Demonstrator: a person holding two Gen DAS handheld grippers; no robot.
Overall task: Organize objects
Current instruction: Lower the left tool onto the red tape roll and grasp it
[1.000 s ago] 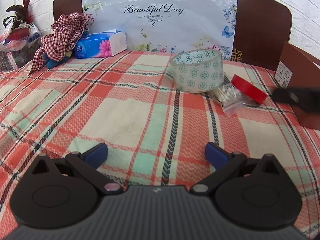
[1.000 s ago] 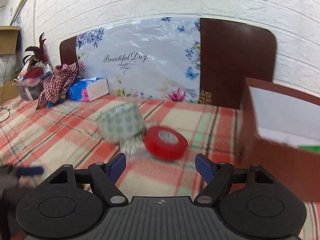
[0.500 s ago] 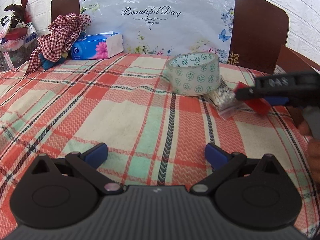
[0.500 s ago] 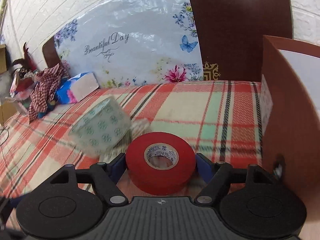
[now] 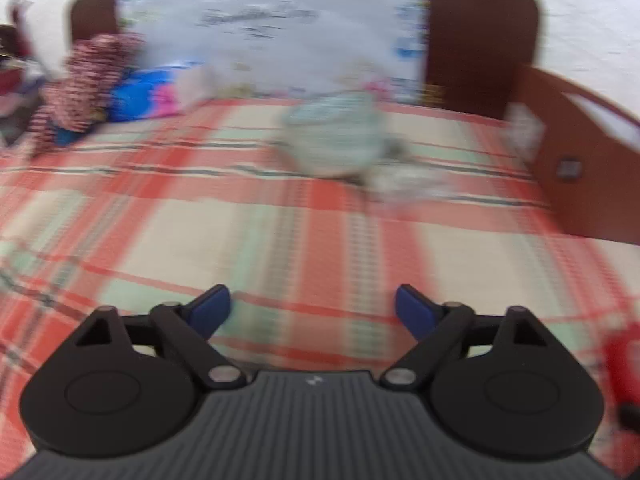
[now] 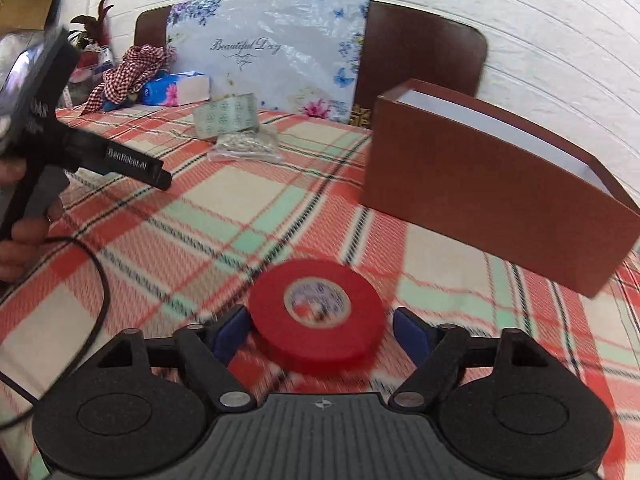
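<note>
Plaid bedding in red, cream and green is covering the bed point(image 6: 224, 200), and a dark brown headboard point(image 6: 420, 52) is standing behind it against a white brick wall.

The right hand-held gripper point(image 6: 320, 320) is pointing down toward the bedding with its jaws standing wide. They have just been opening. The red tape roll point(image 6: 320, 354) is lying between them on the bedding. The right pad is standing clearly apart from the roll. The left pad is sitting just beside its edge, and I cannot tell whether it is touching. The pads are not pressing on the roll.

The open brown box point(image 6: 480, 184) is standing near the roll, further back and to the right.

The left hand-held gripper point(image 5: 312, 308) is hovering over bare bedding. Its jaws have just been closing, but they are staying well apart with nothing between them. Its picture is blurred.

A green-patterned tape roll point(image 6: 226, 116) is sitting further back toward the headboard, and a clear bag of small white pieces point(image 6: 246, 146) is lying just in front of it. A blue tissue pack point(image 6: 176, 90) and a checked cloth point(image 6: 128, 72) are resting by the headboard.
</note>
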